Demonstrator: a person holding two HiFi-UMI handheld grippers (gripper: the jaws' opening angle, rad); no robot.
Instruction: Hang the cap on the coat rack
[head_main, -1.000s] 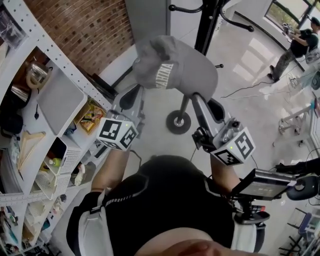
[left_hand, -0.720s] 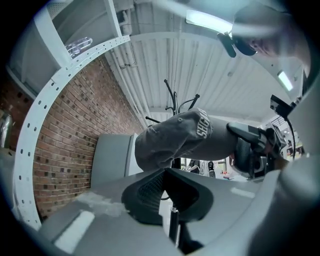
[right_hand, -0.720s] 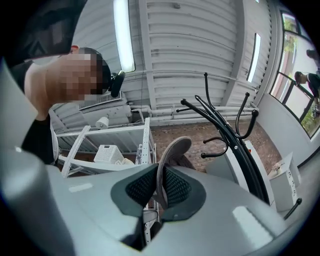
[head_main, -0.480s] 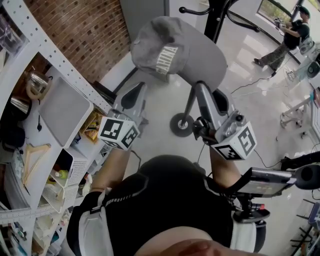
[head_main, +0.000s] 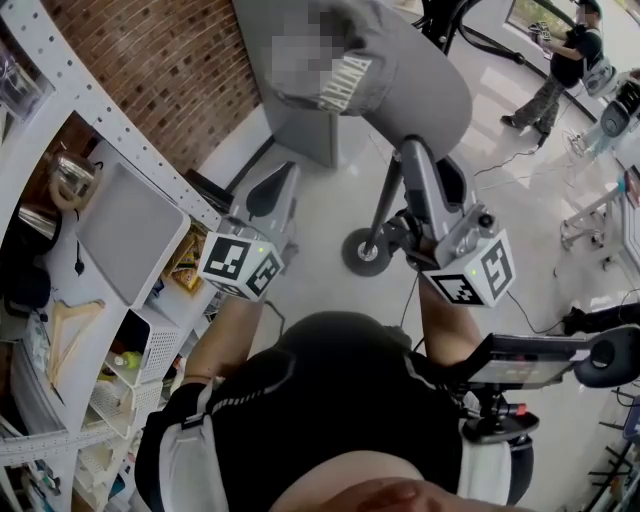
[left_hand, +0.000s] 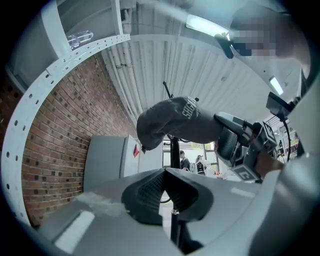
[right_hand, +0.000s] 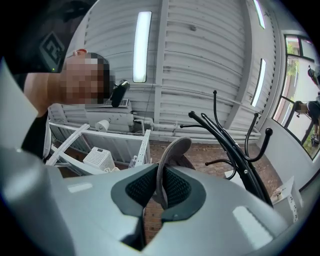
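A grey cap with white lettering is held up high, and my right gripper is shut on its brim. In the right gripper view the brim runs edge-on between the jaws of my right gripper. The black coat rack with curved hooks stands just beyond, to the right. Its pole and round base show in the head view. My left gripper sits lower left, apart from the cap, jaws pressed together on nothing. The left gripper view shows the cap above my left gripper.
A white shelf unit with bins, a kettle and a wooden hanger runs along the left by a brick wall. A grey cabinet stands behind the cap. A person stands far right.
My right gripper has lifted the cap higher and further toward the rack. The left gripper has stayed low, so the gap between it and the cap has grown.
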